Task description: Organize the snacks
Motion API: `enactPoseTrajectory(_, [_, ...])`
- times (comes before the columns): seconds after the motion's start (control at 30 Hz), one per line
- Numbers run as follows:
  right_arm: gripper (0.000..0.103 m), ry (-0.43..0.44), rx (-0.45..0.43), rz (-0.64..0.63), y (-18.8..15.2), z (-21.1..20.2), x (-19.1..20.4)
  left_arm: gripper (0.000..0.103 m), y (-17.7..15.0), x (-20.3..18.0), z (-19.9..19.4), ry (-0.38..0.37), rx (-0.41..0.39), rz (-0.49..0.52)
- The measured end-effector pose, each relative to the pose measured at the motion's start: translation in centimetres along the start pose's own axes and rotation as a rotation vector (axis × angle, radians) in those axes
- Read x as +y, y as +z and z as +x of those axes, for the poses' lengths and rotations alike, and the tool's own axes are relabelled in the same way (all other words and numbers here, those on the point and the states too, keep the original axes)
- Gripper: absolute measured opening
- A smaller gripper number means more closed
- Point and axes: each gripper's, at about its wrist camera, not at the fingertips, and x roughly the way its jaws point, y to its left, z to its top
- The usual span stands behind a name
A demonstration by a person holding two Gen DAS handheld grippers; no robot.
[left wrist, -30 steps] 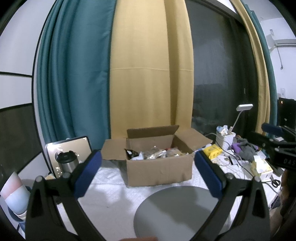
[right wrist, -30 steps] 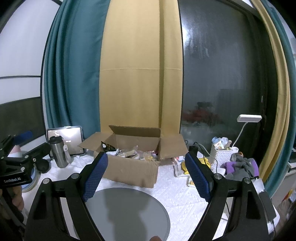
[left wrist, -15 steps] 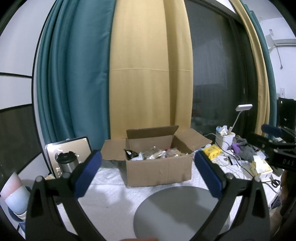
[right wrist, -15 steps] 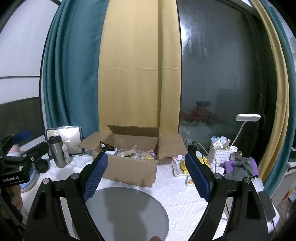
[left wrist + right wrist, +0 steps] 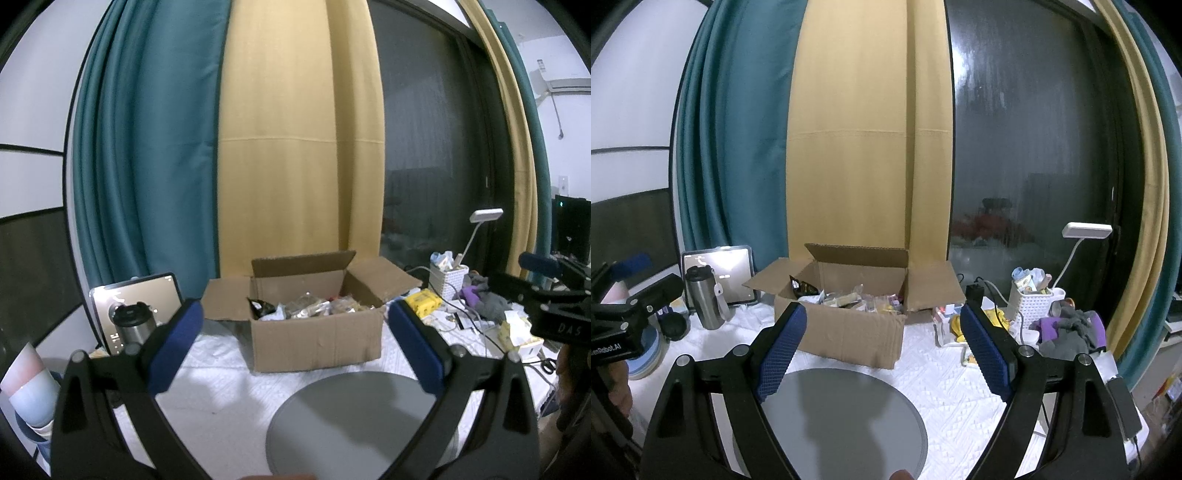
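Sitting at the far side of the white bumpy tablecloth, the brown cardboard box has its flaps folded out and holds a jumble of shiny snack packets. Just in front of it, on the near side, lies a flat round grey plate with nothing on it. The left gripper hangs in the air near the plate with its two blue pads spread wide and nothing between them. The right gripper does the same, wide apart and holding nothing. Snacks in the box and a bare plate could mean the packets are about to come out for sorting, or that they are all packed in; the pictures fit both, so no move can be picked for sure. Whichever it is, a good try means going slowly over the box's near wall, not bumping the flaps, and pinching one packet by its edge so the thin wrapper does not slip or get crushed. A silver steel flask stands to the left of the box and a white basket stands to the right, so the arms should stay away from both.
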Motion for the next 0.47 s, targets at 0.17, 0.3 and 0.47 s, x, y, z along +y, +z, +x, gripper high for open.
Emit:
enactPoseTrajectory(0.17, [0.087,0.000,0.001,0.000,0.00,0.01,0.01,0.101,0.01,0.02,0.07,0.000,0.000,0.002])
enactPoseTrajectory(0.3, [0.087,0.000,0.001,0.001,0.04,0.01,0.06,0.101,-0.01,0.01,-0.02,-0.001,0.000,0.001])
enactPoseTrajectory(0.47, [0.087,-0.001,0.001,0.000,0.02,0.00,0.08,0.101,0.06,0.05,0.06,-0.001,0.001,-0.006])
